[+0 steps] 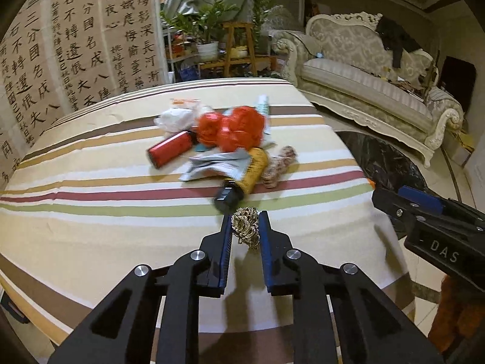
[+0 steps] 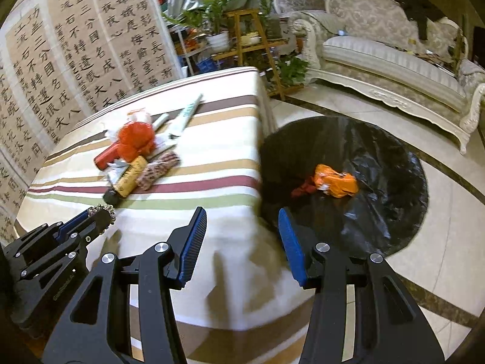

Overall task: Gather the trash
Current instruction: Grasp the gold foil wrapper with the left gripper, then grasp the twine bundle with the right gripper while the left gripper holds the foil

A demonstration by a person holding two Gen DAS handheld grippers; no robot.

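My left gripper [image 1: 246, 227] is shut on a small tangle of gold chain [image 1: 246, 224], held just above the striped tablecloth [image 1: 91, 212]; it also shows in the right wrist view [image 2: 101, 217]. Beyond it lies a trash pile: red mesh bag [image 1: 239, 130], red box [image 1: 169, 151], yellow tube with black cap [image 1: 242, 179], silver wrapper [image 1: 212, 163], white crumpled bag [image 1: 175, 119], patterned roll [image 1: 279, 163]. My right gripper [image 2: 242, 227] is open and empty over the table's right edge, beside the black trash bag [image 2: 379, 212], which holds an orange wrapper [image 2: 333, 182].
A calligraphy screen [image 1: 60, 60] stands behind the table at left. Potted plants on wooden stands [image 1: 236, 45] are at the back. A cream sofa [image 1: 363, 75] stands at right on the tiled floor [image 2: 439, 242].
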